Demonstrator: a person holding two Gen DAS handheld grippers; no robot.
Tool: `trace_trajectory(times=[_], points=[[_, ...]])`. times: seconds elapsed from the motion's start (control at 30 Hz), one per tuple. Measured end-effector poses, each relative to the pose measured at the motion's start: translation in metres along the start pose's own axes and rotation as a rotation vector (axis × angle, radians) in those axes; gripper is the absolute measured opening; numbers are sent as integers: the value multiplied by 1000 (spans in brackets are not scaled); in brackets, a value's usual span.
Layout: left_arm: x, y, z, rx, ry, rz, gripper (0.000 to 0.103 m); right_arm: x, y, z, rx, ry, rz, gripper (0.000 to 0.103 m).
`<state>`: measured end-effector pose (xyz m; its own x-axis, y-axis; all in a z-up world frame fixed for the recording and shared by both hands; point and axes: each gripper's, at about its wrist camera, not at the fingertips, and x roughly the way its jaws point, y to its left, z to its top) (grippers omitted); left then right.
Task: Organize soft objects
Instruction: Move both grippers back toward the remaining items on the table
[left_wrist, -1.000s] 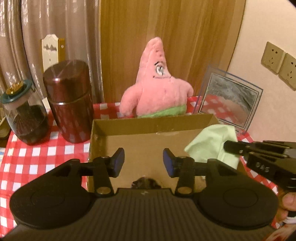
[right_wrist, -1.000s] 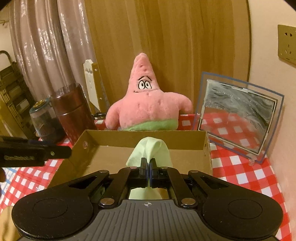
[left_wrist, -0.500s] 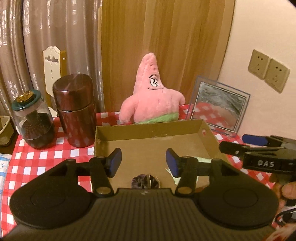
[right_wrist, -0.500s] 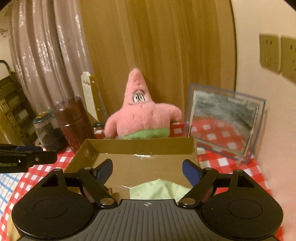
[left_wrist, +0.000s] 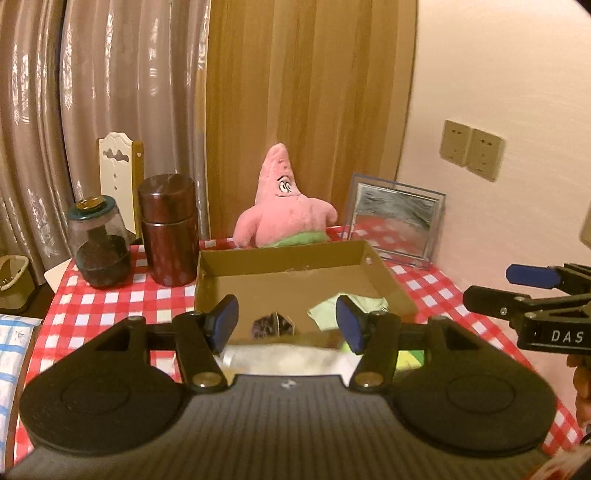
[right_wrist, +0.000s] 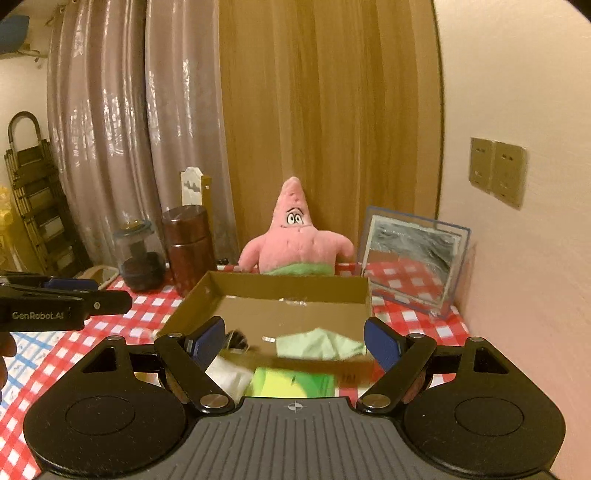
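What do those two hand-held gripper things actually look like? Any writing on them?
Both are matte black plastic. The left gripper has a ribbed base, two round discs, silver pivot bolts and blue pads on its fingertips; its side reads "GenRobot.AI". The right gripper is built alike, with a white "DAS" label. No cables or sleeves show.

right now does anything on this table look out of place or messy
Nothing is spilled or broken. The light green cloth lies crumpled, not folded, in the cardboard box beside a small dark item. The pink star plush, a soft thing, sits outside the box behind its far wall.
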<state>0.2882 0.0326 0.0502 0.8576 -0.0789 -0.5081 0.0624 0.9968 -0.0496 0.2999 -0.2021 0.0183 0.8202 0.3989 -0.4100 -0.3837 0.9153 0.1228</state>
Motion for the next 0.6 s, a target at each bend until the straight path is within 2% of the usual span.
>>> trace_trajectory(times=[0.2, 0.33, 0.47, 0.6], points=[[-47, -5, -44, 0, -17, 17, 59, -40, 18, -32, -28, -15, -22, 82], [-64, -7, -77, 6, -10, 18, 61, -55, 23, -54, -23, -9, -44, 82], [-66, -7, -111, 3, 10, 14, 61, -59, 21, -76, 51, 21, -48, 82], [-52, -4, -142, 16, 79, 19, 61, -57, 26, -102, 75, 66, -52, 82]])
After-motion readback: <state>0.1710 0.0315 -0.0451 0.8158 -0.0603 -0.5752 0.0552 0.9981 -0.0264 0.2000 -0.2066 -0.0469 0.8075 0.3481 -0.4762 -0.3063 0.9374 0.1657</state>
